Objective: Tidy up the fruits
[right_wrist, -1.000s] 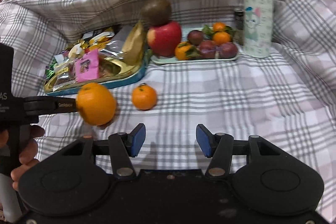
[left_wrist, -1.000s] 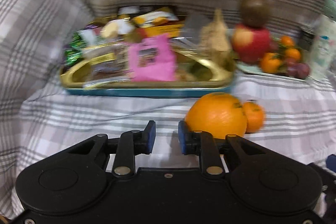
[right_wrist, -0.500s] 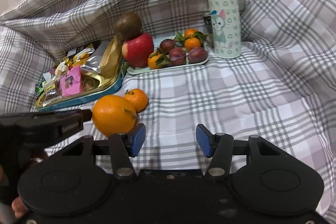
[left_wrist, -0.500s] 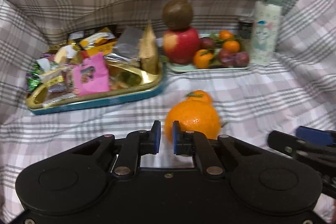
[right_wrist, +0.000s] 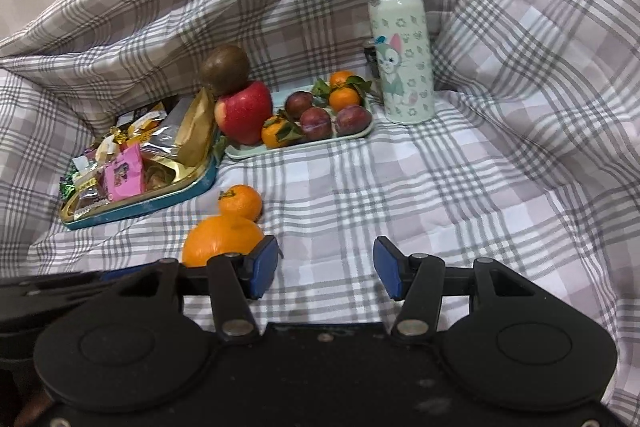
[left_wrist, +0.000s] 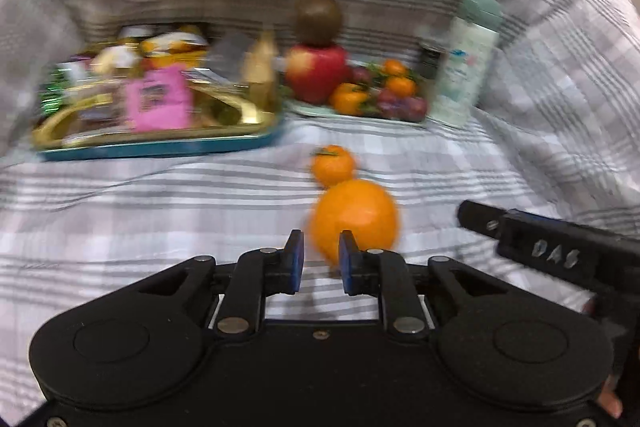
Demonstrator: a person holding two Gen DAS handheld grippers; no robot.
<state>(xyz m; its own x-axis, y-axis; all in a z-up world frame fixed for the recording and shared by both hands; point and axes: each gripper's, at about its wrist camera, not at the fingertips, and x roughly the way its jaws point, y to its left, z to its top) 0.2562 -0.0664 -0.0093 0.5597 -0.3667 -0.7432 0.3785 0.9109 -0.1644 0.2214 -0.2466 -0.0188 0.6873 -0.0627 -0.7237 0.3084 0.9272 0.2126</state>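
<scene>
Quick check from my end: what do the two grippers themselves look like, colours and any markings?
Both the left gripper and the right gripper are matte black plastic, with round housings, silver pivot screws and blue pads on the fingers. Seen from the left wrist, the right one's side bears pale lettering, blurred.

Soft, even indoor light — left wrist view smeared by motion blur, right wrist view sharp; fisheye-bent edges, faint shadows.

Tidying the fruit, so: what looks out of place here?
Two fruits lie loose on the cloth, off the tray: an orange and a mandarin. On the tray, a brown fruit perches atop the apple.
</scene>
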